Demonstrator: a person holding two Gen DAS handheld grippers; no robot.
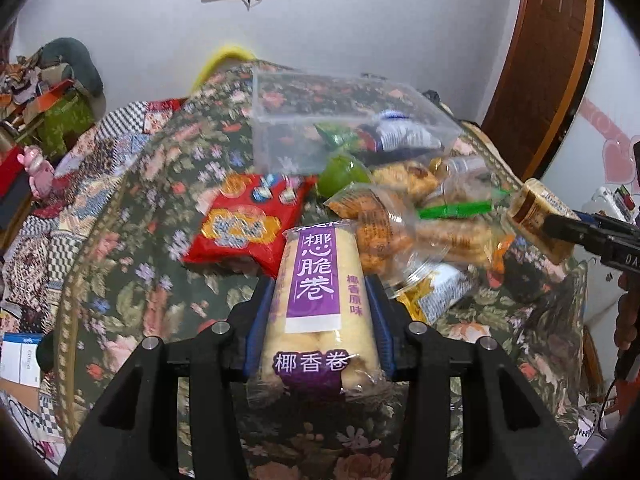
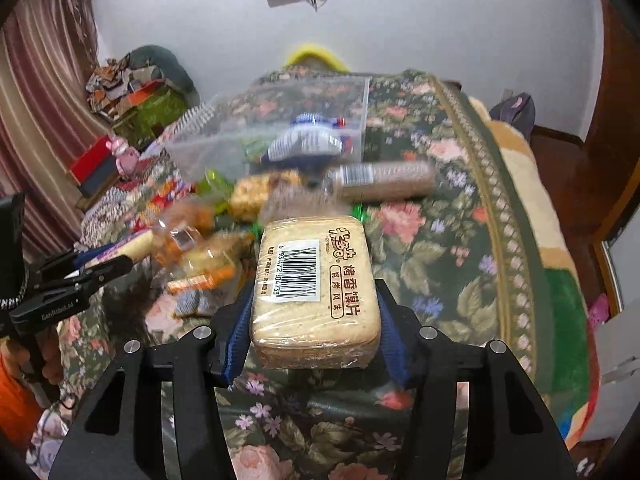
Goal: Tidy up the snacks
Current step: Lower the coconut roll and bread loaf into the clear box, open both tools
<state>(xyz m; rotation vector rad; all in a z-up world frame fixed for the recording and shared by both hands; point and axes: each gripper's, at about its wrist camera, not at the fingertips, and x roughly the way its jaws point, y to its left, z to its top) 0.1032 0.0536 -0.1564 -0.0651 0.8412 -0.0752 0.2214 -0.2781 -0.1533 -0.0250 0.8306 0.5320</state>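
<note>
Left gripper: pinching purple-label roll packet, raised off floral cloth
Right gripper: clamping barcoded toast-slice pack; clear box beyond snack pile

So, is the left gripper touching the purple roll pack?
Touching. The left wrist view shows the left gripper with both blue pads pressed on the purple roll pack.

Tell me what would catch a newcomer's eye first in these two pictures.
First the two held snacks: the left tongs grip a purple-labelled coconut roll pack, and the right tongs grip a wrapped pack of baked bun slices with a barcode. Beyond them a jumble of snack packets lies on the floral cloth, with a clear plastic box behind it already holding a few.
</note>
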